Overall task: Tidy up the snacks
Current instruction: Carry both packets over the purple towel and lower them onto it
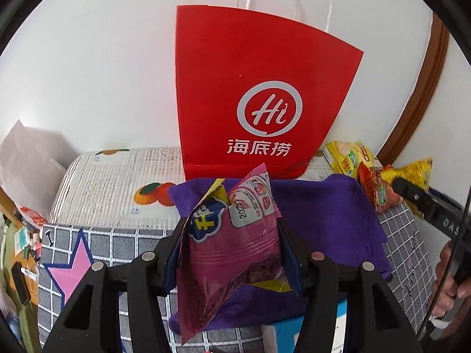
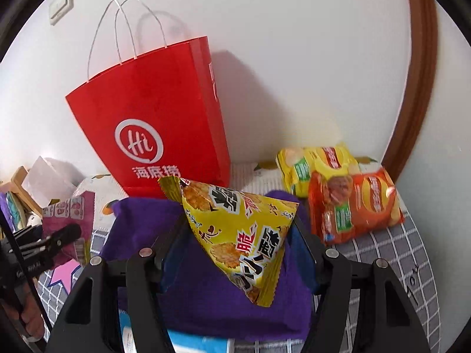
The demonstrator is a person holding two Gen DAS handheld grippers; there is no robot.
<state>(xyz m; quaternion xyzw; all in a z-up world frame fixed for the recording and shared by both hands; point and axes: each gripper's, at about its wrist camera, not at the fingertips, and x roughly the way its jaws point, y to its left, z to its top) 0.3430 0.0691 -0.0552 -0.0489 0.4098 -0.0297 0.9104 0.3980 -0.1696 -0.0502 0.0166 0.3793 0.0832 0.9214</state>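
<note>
Snacks: we hold two of them lifted over the purple cloth (image 1: 338, 217).
Left gripper (image 1: 232, 235): its jaws clamp a pink crinkly foil snack packet (image 1: 235, 253) by the sides.
Right gripper (image 2: 238, 238): its jaws pinch a yellow triangular rice-cracker packet (image 2: 244, 235).
Why: we judge both are aimed at the tall red paper bag (image 1: 259, 88) standing against the wall.
Views: only the right wrist shows the yellow chip bag (image 2: 318, 164) and orange chip bag (image 2: 356, 203) fully, lying on the checked surface (image 2: 391, 253).
</note>
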